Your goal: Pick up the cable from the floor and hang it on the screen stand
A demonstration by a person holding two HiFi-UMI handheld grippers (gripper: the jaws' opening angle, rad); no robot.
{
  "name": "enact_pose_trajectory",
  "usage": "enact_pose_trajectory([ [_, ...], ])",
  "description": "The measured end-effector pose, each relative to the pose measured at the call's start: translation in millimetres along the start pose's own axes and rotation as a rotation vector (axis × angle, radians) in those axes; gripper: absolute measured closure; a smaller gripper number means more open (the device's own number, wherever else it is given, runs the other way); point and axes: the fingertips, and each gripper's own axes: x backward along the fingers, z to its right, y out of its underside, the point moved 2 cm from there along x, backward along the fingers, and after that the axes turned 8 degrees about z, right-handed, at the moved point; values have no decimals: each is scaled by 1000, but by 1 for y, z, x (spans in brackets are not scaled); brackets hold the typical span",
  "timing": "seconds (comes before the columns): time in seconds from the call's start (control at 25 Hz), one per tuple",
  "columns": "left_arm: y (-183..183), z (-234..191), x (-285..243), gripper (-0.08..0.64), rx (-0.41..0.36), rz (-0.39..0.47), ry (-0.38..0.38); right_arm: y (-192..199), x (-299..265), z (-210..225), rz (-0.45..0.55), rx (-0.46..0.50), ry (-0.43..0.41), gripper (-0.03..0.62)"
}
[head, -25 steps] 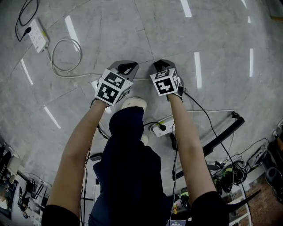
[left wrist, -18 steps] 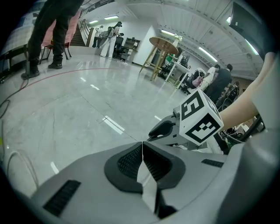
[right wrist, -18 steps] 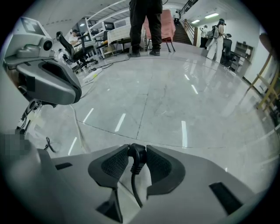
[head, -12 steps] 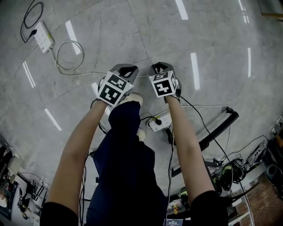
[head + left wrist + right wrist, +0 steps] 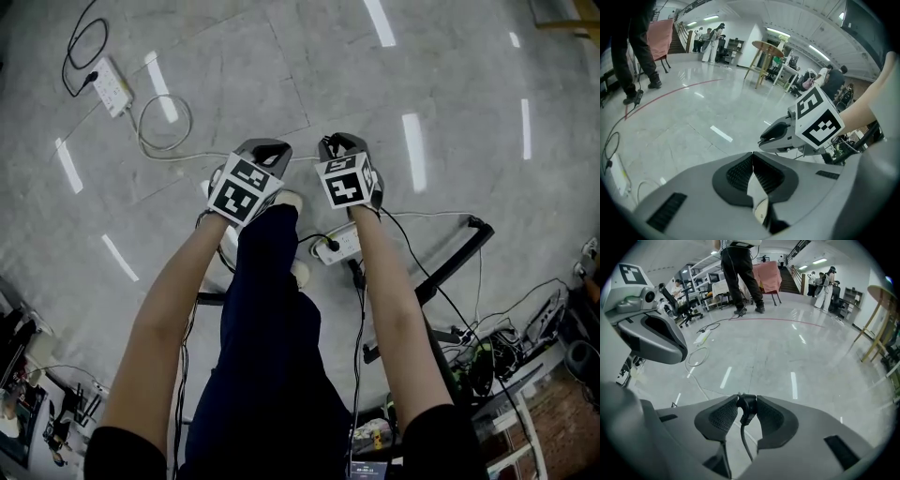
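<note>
Black cable (image 5: 747, 408), pale grey veined floor (image 5: 328, 75), navy trousers (image 5: 272, 328).

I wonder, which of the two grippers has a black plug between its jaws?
The right gripper: its jaws clamp a black plug, with the cable hanging below. The left gripper has its jaws together with nothing between them.

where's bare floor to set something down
Bare floor ahead and right of the right gripper; another patch left of the cable loop. Crowded: around the near power strip, and lower right past the stand base.
</note>
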Motion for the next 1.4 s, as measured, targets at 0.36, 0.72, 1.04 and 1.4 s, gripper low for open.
enact_pose_trajectory([
  [0.36, -55, 25, 48, 552, 31, 1, 14, -39, 71, -5, -9, -42, 36, 451],
  [0.72, -94, 48, 92, 552, 36, 5, 23, -87, 137, -14, 55, -83, 70, 453],
  [1.04, -128, 70, 127, 552, 41, 20, 26, -129, 193, -18, 151, -128, 112, 453],
  [1.4, -191, 88, 167, 552, -1, 103, -7, -168, 278, -7, 226, -141, 194, 453],
])
